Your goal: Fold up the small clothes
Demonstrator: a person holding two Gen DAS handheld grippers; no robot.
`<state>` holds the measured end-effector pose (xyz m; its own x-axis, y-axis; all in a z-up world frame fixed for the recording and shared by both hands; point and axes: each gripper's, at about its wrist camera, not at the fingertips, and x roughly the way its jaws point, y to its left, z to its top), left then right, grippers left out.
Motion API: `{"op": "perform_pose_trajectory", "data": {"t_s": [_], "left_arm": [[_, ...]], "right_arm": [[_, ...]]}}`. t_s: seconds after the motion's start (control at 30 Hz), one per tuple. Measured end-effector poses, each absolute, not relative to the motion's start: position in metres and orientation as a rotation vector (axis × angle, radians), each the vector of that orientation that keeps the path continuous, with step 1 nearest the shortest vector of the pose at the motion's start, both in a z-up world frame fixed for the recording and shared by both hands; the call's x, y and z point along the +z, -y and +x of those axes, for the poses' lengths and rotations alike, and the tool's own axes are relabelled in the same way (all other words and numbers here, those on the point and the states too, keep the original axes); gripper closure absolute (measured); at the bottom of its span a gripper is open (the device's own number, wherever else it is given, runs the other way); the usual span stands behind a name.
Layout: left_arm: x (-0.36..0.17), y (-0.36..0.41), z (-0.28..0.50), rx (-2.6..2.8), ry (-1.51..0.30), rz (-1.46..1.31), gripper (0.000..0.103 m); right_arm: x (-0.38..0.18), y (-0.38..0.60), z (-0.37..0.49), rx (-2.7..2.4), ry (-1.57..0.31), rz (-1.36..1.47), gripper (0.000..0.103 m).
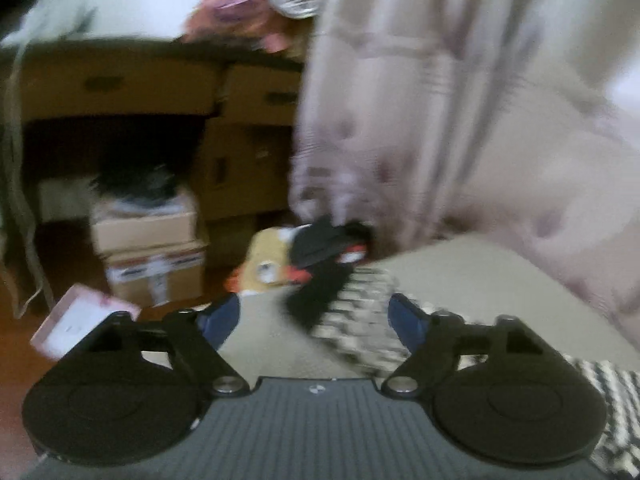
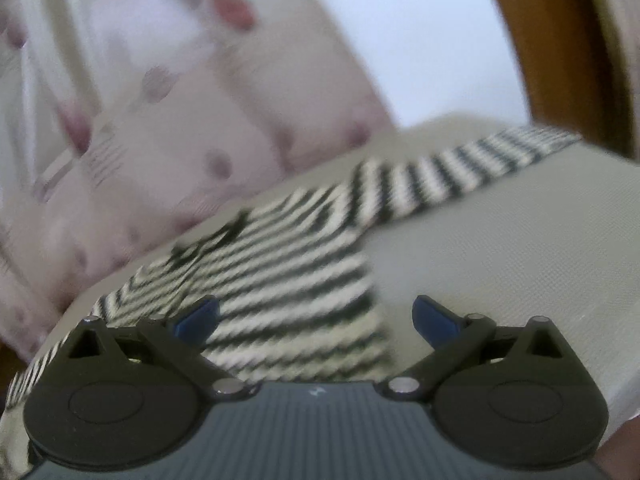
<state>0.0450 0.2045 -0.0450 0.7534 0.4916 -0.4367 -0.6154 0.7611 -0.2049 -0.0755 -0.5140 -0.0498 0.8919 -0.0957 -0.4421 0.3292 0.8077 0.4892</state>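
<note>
A black-and-white striped garment (image 2: 296,264) lies flat on a pale grey surface (image 2: 500,264), one sleeve stretched out to the far right. In the left wrist view the same garment (image 1: 360,320) shows its striped sleeve with a black cuff reaching toward the far edge. My left gripper (image 1: 316,316) is open and empty, just above the sleeve. My right gripper (image 2: 316,320) is open and empty over the garment's near edge. Both views are motion-blurred.
A pale floral curtain or cover (image 1: 440,100) hangs right behind the surface. Stacked cardboard boxes (image 1: 152,256) and a dark wooden desk (image 1: 120,80) stand to the left. A yellow and black toy (image 1: 288,260) lies beyond the far edge. A wooden frame (image 2: 532,40) rises at right.
</note>
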Motion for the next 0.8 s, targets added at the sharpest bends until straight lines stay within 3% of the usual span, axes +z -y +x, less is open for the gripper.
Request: {"op": "perform_pose_trajectory", "data": {"t_s": [0.17,0.3,0.5,0.63,0.8], "left_arm": [[-0.040,-0.131,0.068,0.407,-0.339,-0.265,0.004],[-0.057,-0.084,0.087,0.303,-0.325,-0.212,0.001],[-0.087,-0.051,0.101,0.273,-0.395,-0.212,0.001],[-0.088,-0.047,0.099,0.259,-0.380,-0.180,0.000],[-0.087,-0.040,0.110,0.292,-0.428,-0.121,0.000]], "right_arm": [[-0.052,0.595,-0.085,-0.305,-0.320,0.647,0.000],[-0.062,0.672,-0.083,-0.372,-0.295,0.733,0.000],[-0.081,0.787,-0.068,-0.467,-0.321,0.922,0.000],[-0.105,0.855,-0.046,-0.482,-0.454,1.089,0.001],[-0.133,0.896,-0.022,-0.426,-0.466,1.250,0.000]]}}
